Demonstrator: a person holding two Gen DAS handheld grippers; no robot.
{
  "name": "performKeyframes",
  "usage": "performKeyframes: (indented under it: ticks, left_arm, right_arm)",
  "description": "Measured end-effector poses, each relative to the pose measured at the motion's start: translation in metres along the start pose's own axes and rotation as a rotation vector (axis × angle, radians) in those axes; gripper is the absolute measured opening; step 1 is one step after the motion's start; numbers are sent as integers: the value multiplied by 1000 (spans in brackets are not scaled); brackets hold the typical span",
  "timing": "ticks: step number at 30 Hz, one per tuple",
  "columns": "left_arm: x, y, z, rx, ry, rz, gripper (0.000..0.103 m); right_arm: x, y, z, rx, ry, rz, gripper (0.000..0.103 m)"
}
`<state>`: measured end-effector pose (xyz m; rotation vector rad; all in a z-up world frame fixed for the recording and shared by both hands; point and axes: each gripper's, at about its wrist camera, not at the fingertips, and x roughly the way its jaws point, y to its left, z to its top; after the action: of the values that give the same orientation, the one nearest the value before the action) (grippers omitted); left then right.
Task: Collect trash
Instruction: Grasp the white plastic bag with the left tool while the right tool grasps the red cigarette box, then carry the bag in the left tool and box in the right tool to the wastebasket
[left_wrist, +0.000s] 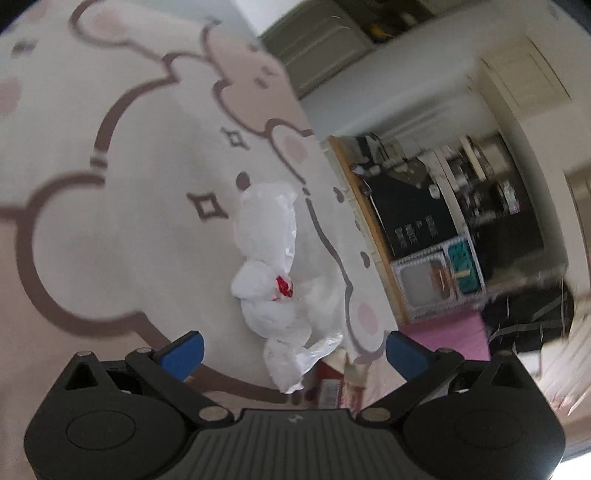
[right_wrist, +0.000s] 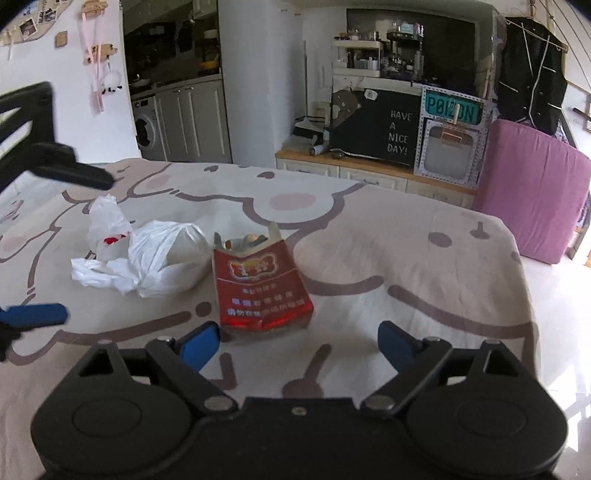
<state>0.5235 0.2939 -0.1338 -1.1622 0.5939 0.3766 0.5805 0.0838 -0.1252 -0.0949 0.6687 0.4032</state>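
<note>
Trash here is two pieces lying out in the middle of the bed (right_wrist: 424, 258), well in from its far edge: a crumpled white plastic bag (right_wrist: 162, 258) and, just beside it, an opened red cigarette pack (right_wrist: 260, 284) with its torn mouth facing away. The bag looks feather-light, soft and slippery, likely to slump and slide; its bunched, twisted end (right_wrist: 99, 275) seems the surest place to pinch. The pack looks light, thin card, easily crushed, best taken across its narrow sides. The right tool (right_wrist: 299, 341) hovers low before the pack, blue fingers (right_wrist: 199, 345) spread wide and empty. The left tool (left_wrist: 293, 350) hangs above the bag (left_wrist: 267, 258), likewise spread and empty. Nothing lies between either tool and the trash; the cartoon-print bedcover may bunch into a grip. Beyond the far edge stand a pink mattress (right_wrist: 532, 192) and a cluttered wooden cabinet (right_wrist: 369, 173)
</note>
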Motion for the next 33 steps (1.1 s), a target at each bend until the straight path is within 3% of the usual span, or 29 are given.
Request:
performKeyframes:
  ticks: [5, 11, 14, 18, 21, 22, 33]
  left_arm:
    - [23, 1, -2, -143, 9, 40, 100]
    - [31, -6, 2, -158, -49, 71, 96]
    - [34, -12, 5, -111, -74, 99, 86]
    - [37, -15, 10, -45, -87, 135, 63]
    - [35, -13, 10, -23, -85, 158, 50]
    - [36, -13, 9, -14, -85, 159, 48]
    - [19, -19, -13, 244, -79, 160, 41]
  right_arm:
    - [1, -7, 5, -34, -23, 76, 91]
    - [12, -10, 16, -86, -27, 149, 84]
    - [16, -7, 13, -95, -20, 156, 82]
    - [19, -1, 7, -116, -27, 130, 76]
    - [17, 6, 6, -131, -42, 119, 62]
    - [16, 7, 6, -125, -47, 121, 58]
    - [-8, -8, -5, -6, -21, 150, 55]
